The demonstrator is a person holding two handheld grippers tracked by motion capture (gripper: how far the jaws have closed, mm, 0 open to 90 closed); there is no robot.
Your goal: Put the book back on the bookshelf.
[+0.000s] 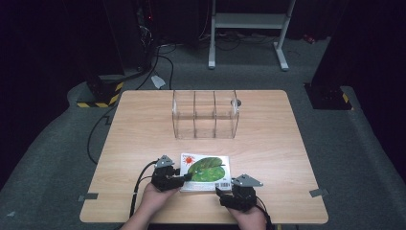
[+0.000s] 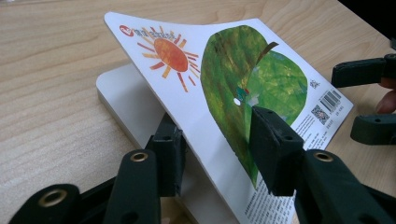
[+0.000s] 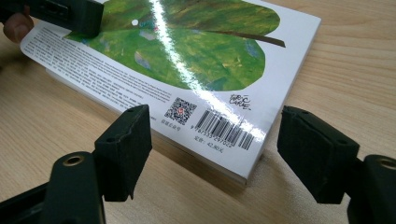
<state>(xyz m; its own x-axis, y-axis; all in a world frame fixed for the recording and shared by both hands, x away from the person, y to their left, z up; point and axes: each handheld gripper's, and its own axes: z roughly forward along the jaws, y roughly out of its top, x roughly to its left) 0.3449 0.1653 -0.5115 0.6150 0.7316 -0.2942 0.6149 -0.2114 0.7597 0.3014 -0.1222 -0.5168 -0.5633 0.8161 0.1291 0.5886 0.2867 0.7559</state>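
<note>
A thin picture book (image 1: 206, 170) with a green leaf and an orange sun on its white cover lies near the table's front edge. My left gripper (image 1: 186, 178) is at its left side, shut on the cover (image 2: 243, 79). The cover is bent up off the white pages (image 2: 126, 102), one jaw under it and one on top. My right gripper (image 1: 225, 191) stands open at the near right corner. Its jaws straddle the barcode corner (image 3: 224, 128) without touching it. The right gripper (image 2: 369, 98) also appears at the far right of the left gripper view.
A clear plastic organiser (image 1: 205, 115) with three upright compartments stands at the middle back of the wooden table (image 1: 143, 134). A small grey round object (image 1: 236, 102) sits behind its right end. A white frame stand (image 1: 249, 28) and cables are on the floor beyond.
</note>
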